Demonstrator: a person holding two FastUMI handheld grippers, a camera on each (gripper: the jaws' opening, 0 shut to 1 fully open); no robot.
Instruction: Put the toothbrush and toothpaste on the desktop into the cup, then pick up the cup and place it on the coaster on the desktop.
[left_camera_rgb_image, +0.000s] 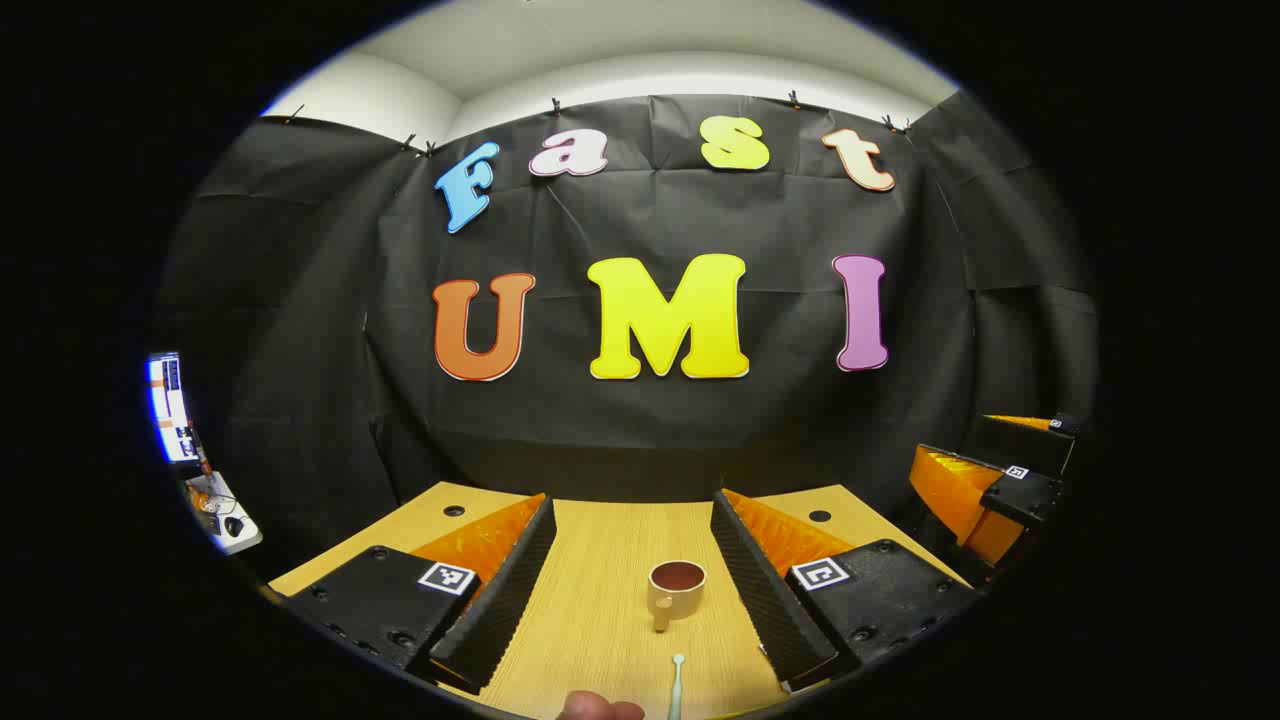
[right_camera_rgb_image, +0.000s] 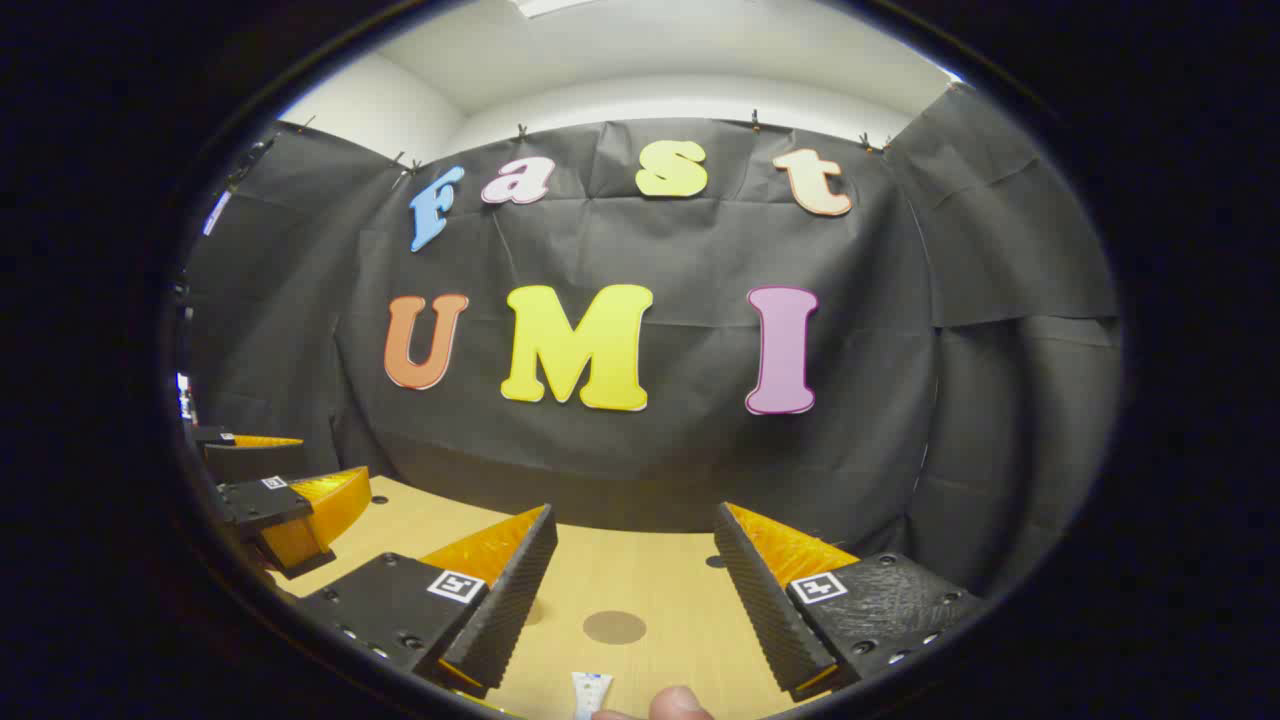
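Note:
A tan cup (left_camera_rgb_image: 676, 588) with a dark inside stands on the wooden desk, handle toward me, between the open fingers of my left gripper (left_camera_rgb_image: 632, 585). The pale head of the toothbrush (left_camera_rgb_image: 677, 680) lies just in front of the cup at the bottom edge. In the right gripper view, a round brown coaster (right_camera_rgb_image: 614, 627) lies flat on the desk between the open fingers of my right gripper (right_camera_rgb_image: 632, 595). The white end of the toothpaste tube (right_camera_rgb_image: 590, 693) shows at the bottom edge, nearer than the coaster. Both grippers hold nothing.
The wooden desk (left_camera_rgb_image: 600, 560) runs back to the black cloth wall. The other gripper (left_camera_rgb_image: 1000, 480) shows at far right of the left gripper view, and at far left (right_camera_rgb_image: 270, 500) of the right gripper view. A fingertip (right_camera_rgb_image: 680, 703) shows at the bottom edge. A screen (left_camera_rgb_image: 168, 405) stands far left.

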